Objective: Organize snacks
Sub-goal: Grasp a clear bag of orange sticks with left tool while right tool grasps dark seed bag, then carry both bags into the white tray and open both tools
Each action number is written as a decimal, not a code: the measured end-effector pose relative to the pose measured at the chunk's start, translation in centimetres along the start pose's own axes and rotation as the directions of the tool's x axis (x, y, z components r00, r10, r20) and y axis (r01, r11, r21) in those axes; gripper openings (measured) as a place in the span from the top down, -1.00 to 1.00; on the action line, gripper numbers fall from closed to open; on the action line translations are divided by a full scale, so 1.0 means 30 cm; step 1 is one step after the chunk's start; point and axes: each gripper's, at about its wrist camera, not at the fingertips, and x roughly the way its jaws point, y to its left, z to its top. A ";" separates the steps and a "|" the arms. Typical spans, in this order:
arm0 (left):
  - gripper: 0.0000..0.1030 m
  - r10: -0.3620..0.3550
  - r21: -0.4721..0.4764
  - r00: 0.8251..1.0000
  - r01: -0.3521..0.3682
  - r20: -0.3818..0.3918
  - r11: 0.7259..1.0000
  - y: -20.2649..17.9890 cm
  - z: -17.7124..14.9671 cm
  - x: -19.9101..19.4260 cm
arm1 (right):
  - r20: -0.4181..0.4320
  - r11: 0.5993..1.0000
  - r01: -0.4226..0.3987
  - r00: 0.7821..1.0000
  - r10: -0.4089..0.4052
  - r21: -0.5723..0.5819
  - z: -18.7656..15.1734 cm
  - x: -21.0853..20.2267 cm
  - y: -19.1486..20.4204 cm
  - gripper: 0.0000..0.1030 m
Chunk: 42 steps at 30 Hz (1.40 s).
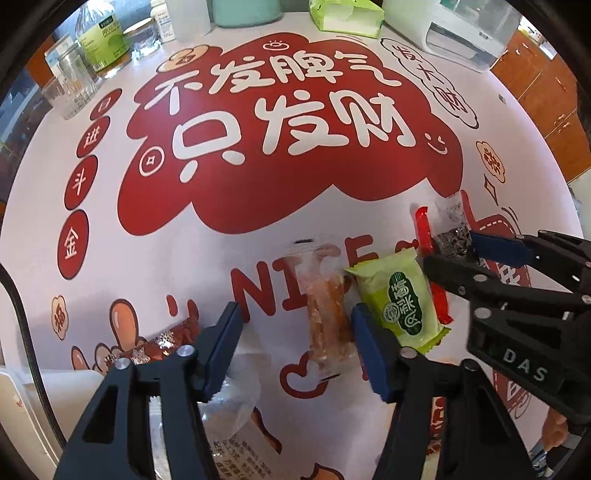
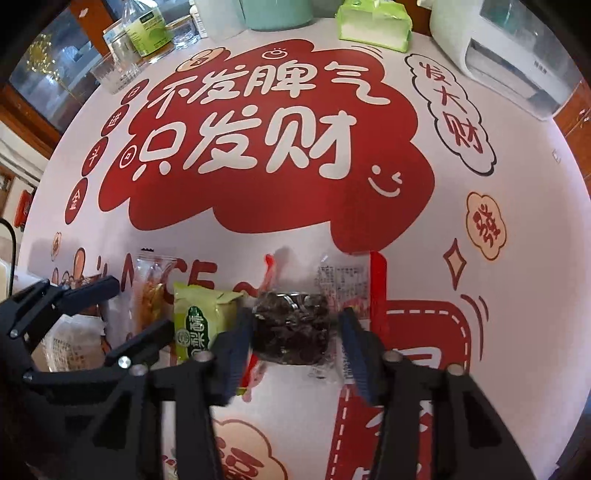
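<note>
On the red-and-white printed tablecloth (image 1: 221, 251) lies a row of snacks. An orange snack bar in clear wrap (image 1: 327, 314) sits between the fingers of my left gripper (image 1: 295, 332), which is open: the right pad is beside the bar and the left pad stands apart. Right of it lie a green packet (image 1: 402, 299) and a red stick (image 1: 424, 236). My right gripper (image 2: 291, 332) has its pads against both sides of a dark snack packet (image 2: 291, 328), which rests on the cloth. The green packet (image 2: 199, 321) and orange bar (image 2: 147, 295) show to its left.
A brown snowflake-print packet (image 1: 159, 343) and a crumpled clear bag (image 1: 229, 406) lie near my left gripper. At the far edge stand a bottle (image 1: 103, 40), glass jars (image 1: 70, 85), a green tissue pack (image 1: 347, 18), a teal container (image 1: 247, 11) and a white appliance (image 1: 469, 33).
</note>
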 end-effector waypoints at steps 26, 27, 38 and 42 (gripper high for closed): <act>0.62 -0.076 0.044 0.985 0.069 0.156 0.997 -0.011 -0.218 -0.400 | 0.165 0.990 -0.138 0.978 0.130 0.041 -0.254 -0.335 0.058 0.23; 0.62 -0.075 0.048 0.984 0.068 0.162 0.997 -0.005 -0.236 -0.421 | 0.166 0.989 -0.142 0.977 0.134 0.037 -0.269 -0.349 0.072 0.23; 0.61 -0.054 0.033 0.964 0.047 0.261 0.998 0.181 -0.482 -0.687 | 0.199 0.981 -0.181 0.961 0.192 -0.071 -0.425 -0.543 0.371 0.23; 0.61 -0.023 0.004 0.955 0.023 0.295 1.000 0.273 -0.556 -0.759 | 0.217 0.970 -0.203 0.949 0.228 -0.132 -0.453 -0.605 0.504 0.23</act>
